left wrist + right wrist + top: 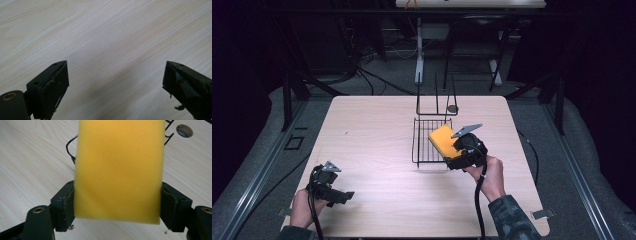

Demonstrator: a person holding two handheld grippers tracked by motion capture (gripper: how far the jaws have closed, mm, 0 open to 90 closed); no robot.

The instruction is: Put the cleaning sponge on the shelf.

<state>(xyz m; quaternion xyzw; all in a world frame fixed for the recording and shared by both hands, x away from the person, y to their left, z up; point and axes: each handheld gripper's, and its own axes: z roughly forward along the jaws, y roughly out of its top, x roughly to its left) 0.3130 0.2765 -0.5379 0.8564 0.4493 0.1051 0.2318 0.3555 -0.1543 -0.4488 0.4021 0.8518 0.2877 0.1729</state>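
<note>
High view first: my right gripper (455,151) sits over the near right corner of a black wire rack (426,145), and it is clamped on a yellow sponge (443,140), a flat rectangular slab held just above the rack's grid. The rack is thin bent wire, with a flat grid bed and tall upright prongs rising at its far end, standing on a pale wood-grain table (372,130) with rounded corners. A small round hole (452,108) is set in the tabletop just beyond the rack. In the right gripper view the sponge (118,167) is fine-pored and soft-looking, its sides pressed against both black jaw pads, its top edge cut off by the frame. It hides most of the rack (71,150), so I only catch curved wire ends poking out on either side. Whether the sponge's far end touches the wires, I cannot tell. Over at the near left corner of the table, my left gripper (343,196) hovers low, apart from everything. In the left gripper view its jaws stand wide apart with nothing between them, just streaky light wood grain (107,45) below. The pads look scuffed, with ragged bits hanging off the right one.
</note>
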